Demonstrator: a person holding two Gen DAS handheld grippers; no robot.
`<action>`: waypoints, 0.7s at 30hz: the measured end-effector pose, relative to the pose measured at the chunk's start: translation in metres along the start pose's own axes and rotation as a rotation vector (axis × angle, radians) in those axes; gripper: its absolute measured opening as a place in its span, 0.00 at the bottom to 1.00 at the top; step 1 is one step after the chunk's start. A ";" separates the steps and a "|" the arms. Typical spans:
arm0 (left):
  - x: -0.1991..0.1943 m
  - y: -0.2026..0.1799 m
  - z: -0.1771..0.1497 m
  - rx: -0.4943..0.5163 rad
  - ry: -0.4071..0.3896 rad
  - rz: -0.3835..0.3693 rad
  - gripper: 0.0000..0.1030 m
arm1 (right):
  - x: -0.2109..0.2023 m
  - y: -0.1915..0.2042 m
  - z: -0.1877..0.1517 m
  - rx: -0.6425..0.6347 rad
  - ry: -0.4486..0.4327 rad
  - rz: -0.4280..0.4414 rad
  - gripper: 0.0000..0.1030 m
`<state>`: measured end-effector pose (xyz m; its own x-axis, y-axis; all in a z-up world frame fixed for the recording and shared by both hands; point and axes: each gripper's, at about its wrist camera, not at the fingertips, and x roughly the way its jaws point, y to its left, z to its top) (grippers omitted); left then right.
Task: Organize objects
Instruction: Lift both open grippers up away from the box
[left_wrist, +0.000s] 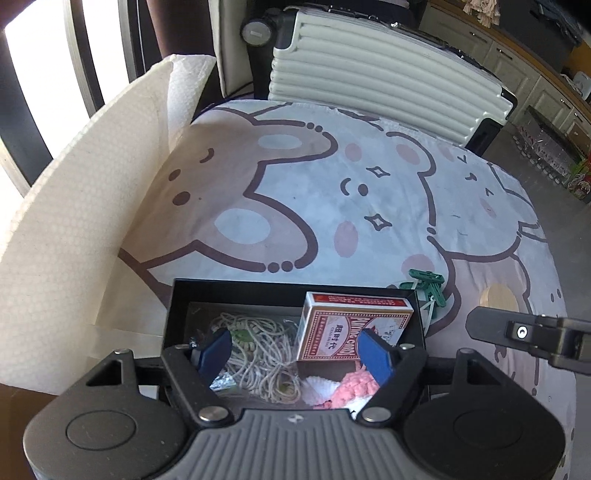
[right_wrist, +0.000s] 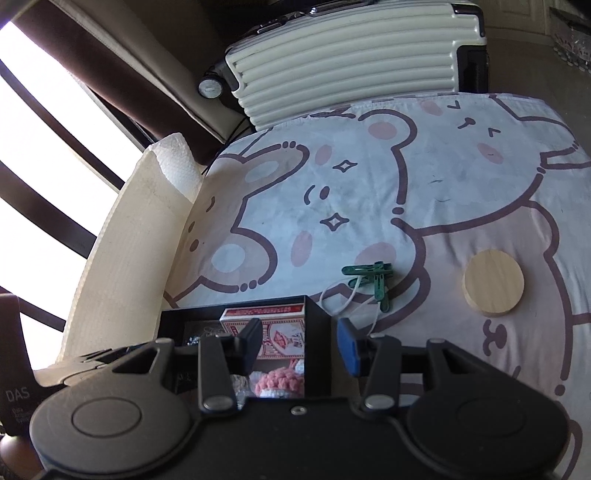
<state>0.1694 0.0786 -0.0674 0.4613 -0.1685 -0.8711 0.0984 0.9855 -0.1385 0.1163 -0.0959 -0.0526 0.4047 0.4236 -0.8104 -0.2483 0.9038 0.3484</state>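
A black open box (left_wrist: 177, 295) sits on the cartoon bedsheet. It holds a red playing-card pack (left_wrist: 347, 325), a tangle of beige cord (left_wrist: 258, 358), a pink crochet piece (left_wrist: 354, 384) and white paper cups (left_wrist: 317, 387). My left gripper (left_wrist: 295, 354) is open above the box and holds nothing. My right gripper (right_wrist: 299, 339) is open, with its fingers on either side of the box's right wall (right_wrist: 317, 347). Green clothes pegs (right_wrist: 373, 277) on a white string and a round wooden disc (right_wrist: 493, 282) lie on the sheet to the right.
A white foam sheet (left_wrist: 74, 221) stands along the left edge of the bed. A cream ribbed suitcase (left_wrist: 384, 74) lies at the far end. The right gripper's body (left_wrist: 532, 336) shows at the right of the left wrist view.
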 end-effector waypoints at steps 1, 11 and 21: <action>-0.003 0.001 -0.001 -0.001 -0.002 0.004 0.75 | -0.001 0.002 -0.001 -0.014 0.000 -0.006 0.45; -0.035 0.009 -0.013 -0.008 -0.025 0.046 0.78 | -0.018 0.014 -0.017 -0.092 -0.015 -0.057 0.47; -0.073 0.010 -0.028 0.015 -0.074 0.076 0.82 | -0.045 0.021 -0.033 -0.142 -0.060 -0.097 0.52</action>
<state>0.1119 0.1018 -0.0183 0.5321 -0.0950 -0.8414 0.0739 0.9951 -0.0657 0.0635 -0.0978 -0.0244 0.4835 0.3416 -0.8059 -0.3258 0.9248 0.1965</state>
